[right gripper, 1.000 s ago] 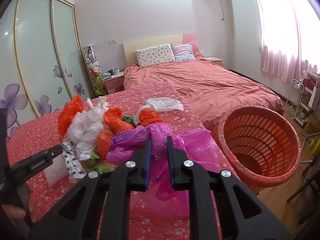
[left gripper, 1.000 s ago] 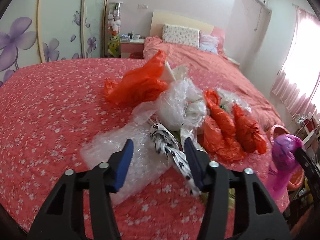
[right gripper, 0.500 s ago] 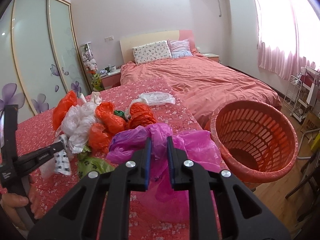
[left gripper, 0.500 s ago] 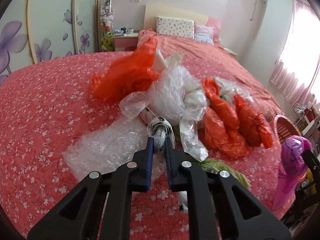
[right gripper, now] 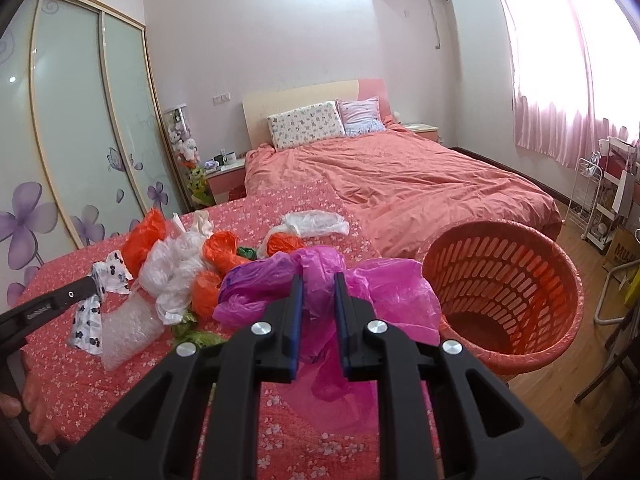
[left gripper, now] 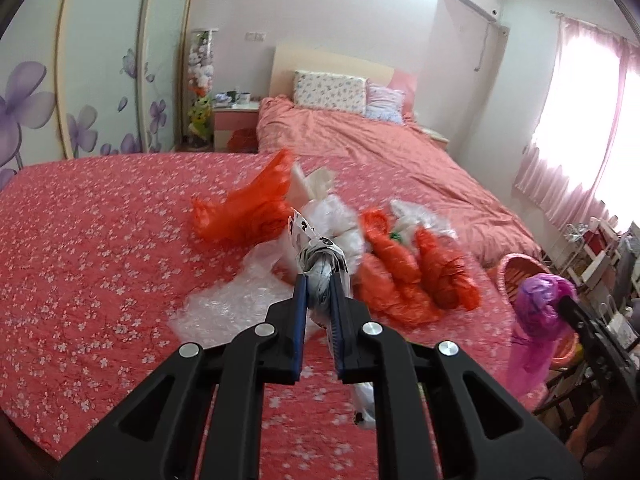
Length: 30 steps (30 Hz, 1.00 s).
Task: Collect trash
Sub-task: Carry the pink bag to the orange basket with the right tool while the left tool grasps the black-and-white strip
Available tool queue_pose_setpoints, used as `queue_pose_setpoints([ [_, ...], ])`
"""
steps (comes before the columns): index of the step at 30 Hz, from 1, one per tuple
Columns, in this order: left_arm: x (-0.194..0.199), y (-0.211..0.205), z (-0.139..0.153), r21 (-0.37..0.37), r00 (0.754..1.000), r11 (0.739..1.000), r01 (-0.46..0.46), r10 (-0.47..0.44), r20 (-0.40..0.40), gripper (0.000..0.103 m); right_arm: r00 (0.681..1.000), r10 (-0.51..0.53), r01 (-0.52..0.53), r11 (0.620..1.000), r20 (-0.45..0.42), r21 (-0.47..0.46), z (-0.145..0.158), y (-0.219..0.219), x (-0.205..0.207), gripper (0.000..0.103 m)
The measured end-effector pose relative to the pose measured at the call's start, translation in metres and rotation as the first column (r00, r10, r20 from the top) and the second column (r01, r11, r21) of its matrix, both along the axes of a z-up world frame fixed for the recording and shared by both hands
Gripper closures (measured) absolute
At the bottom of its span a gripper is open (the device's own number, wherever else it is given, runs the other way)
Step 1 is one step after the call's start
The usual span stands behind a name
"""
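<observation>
— Where do we have the spotted white bag (left gripper: 320, 258)?
— Pinched between the blue pads of our left gripper (left gripper: 320, 294), its tail hanging below, lifted just above the bubble wrap (left gripper: 228, 304) on the red flowered bedspread (left gripper: 100, 272).
— And our right gripper (right gripper: 318, 292)?
— Clenched on the magenta bag (right gripper: 384, 288), which bulges beyond the tips and droops under them. The orange basket (right gripper: 504, 288) stands just to its right; orange bags (right gripper: 220, 250) lie farther left.
</observation>
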<state>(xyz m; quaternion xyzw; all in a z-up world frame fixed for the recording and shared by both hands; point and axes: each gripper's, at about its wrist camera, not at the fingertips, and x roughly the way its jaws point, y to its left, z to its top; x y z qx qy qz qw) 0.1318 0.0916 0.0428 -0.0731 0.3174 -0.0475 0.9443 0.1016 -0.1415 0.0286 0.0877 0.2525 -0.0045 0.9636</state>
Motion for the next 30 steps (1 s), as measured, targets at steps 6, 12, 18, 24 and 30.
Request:
queue_pose_setpoints([
  [6,-0.005,-0.031,0.016,-0.026,0.995,0.996,0.089,-0.088,0.036,0.092,0.999,-0.038,0.038,0.999,0.026,0.005,0.007,-0.018,-0.007,0.087],
  [12,0.003,-0.077,0.020,-0.045,0.978,0.978,0.204,-0.202,0.048,0.092,0.993,-0.107,0.107,0.994,0.046,0.012,0.014,-0.047,-0.010,0.087],
  [18,0.022,-0.125,0.012,-0.057,0.951,0.950,0.308,-0.306,0.051,0.092,0.980,-0.190,0.189,0.982,0.061,0.018,0.015,-0.086,-0.006,0.087],
  [24,0.041,-0.175,0.004,-0.069,0.914,0.912,0.406,-0.403,0.052,0.092,0.960,-0.273,0.272,0.962,0.064,0.027,0.011,-0.131,0.004,0.087],
  [30,0.054,-0.225,-0.002,-0.068,0.868,0.866,0.496,-0.493,0.053,0.092,0.940,-0.336,0.333,0.941,0.061,0.054,0.001,-0.173,0.019,0.087],
])
